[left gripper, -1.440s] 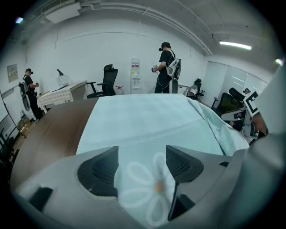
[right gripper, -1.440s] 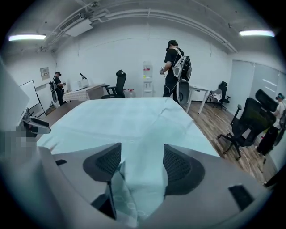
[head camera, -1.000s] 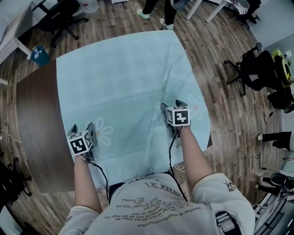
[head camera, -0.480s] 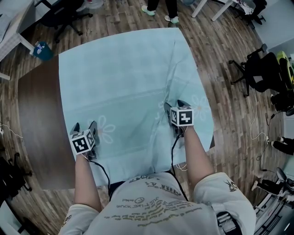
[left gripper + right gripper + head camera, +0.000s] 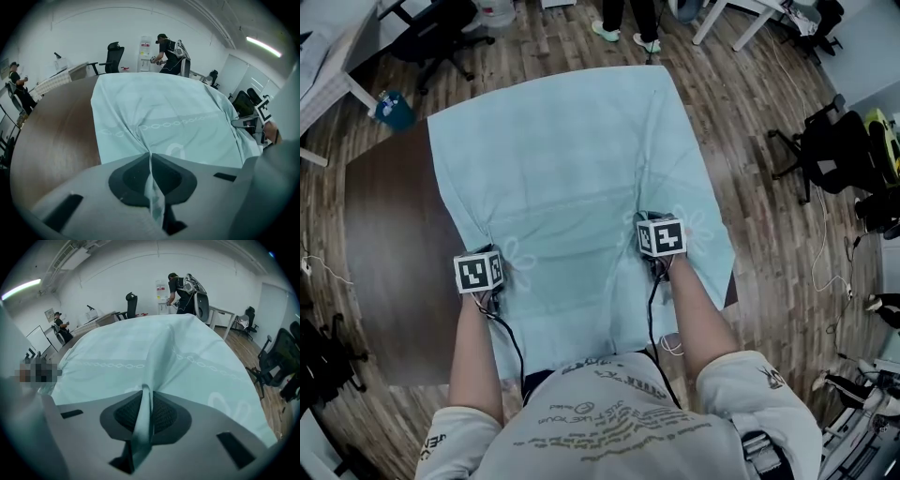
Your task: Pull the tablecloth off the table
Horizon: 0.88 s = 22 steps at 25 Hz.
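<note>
Where its two dark pads meet, the left hand-held gripper [image 5: 151, 158] is clamped together on a thin raised fold of the tablecloth [image 5: 572, 159], the pinched cloth running up between the jaws. Right hand-held gripper [image 5: 146, 392]: jaws closing, with a taller ridge of the same cloth standing between the ribbed pads and pressed by them. Marker cube, left [image 5: 478, 272], and marker cube, right [image 5: 662, 236]: one atop each gripper, black-and-white squares facing up, with a bare forearm behind each. Black cable [image 5: 511, 342]: trails from the left gripper back toward the person's torso. Tablecloth: pale turquoise, spread over most of the bench [image 5: 389, 253], creases fanning out from both pinch points; white flower print [image 5: 521, 255] just beside the left gripper, and a second flower near the right one; a line of small white rings [image 5: 173, 124] crosses the cloth ahead of the left jaws. Its near edge hangs over the bench side by the person and its right edge drapes past the bench's right side. Bench: dark brown wood, bare in a broad strip at the left. Floor [image 5: 769, 141]: wood planks. Black office chair [image 5: 839, 141]: well to the right of the bench. Blue container [image 5: 394, 108]: on the floor off the far left corner. Standing person [image 5: 168, 49]: beyond the far end of the bench.
</note>
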Each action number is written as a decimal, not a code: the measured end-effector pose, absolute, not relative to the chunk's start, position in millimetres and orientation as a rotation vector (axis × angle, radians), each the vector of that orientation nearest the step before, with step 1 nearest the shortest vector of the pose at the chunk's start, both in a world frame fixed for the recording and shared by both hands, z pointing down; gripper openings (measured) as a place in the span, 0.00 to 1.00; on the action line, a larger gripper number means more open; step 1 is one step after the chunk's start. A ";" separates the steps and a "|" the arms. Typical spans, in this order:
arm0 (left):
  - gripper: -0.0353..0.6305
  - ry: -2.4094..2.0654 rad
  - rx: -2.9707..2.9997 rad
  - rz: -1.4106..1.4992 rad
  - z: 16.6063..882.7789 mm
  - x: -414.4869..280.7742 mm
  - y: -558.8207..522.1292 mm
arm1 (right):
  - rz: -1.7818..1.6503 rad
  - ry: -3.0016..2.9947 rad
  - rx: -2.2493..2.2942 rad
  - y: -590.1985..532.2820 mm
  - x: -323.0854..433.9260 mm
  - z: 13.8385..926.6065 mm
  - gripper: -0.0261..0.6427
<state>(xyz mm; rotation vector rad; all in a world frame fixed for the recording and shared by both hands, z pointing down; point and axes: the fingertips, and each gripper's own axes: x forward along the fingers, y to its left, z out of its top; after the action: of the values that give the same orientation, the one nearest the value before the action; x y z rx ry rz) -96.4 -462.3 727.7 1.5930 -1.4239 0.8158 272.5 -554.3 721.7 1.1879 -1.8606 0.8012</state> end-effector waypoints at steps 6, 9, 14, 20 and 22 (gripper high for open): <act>0.07 -1.466 1.610 0.859 726.1 -97.5 -459.1 | 0.795 -1.872 1.208 -552.9 268.8 722.9 0.09; 0.07 -1.503 1.633 0.865 713.2 -92.0 -457.2 | 0.765 -1.864 1.247 -552.4 272.4 717.8 0.07; 0.07 -1.518 1.720 0.813 684.5 -80.2 -455.0 | 0.743 -1.895 1.309 -548.7 271.2 694.8 0.07; 0.07 -1.577 1.847 0.751 633.1 -69.9 -450.1 | 0.697 -2.008 1.334 -537.0 250.9 649.3 0.07; 0.07 -1.598 1.888 0.733 614.8 -71.1 -447.1 | 0.674 -2.059 1.335 -531.4 240.7 629.7 0.07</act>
<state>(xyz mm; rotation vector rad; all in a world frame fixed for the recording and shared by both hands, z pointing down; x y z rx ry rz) -71.1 -447.1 614.8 1.8882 -1.5978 0.7330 240.7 -531.4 629.7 1.3352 -2.0590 0.6739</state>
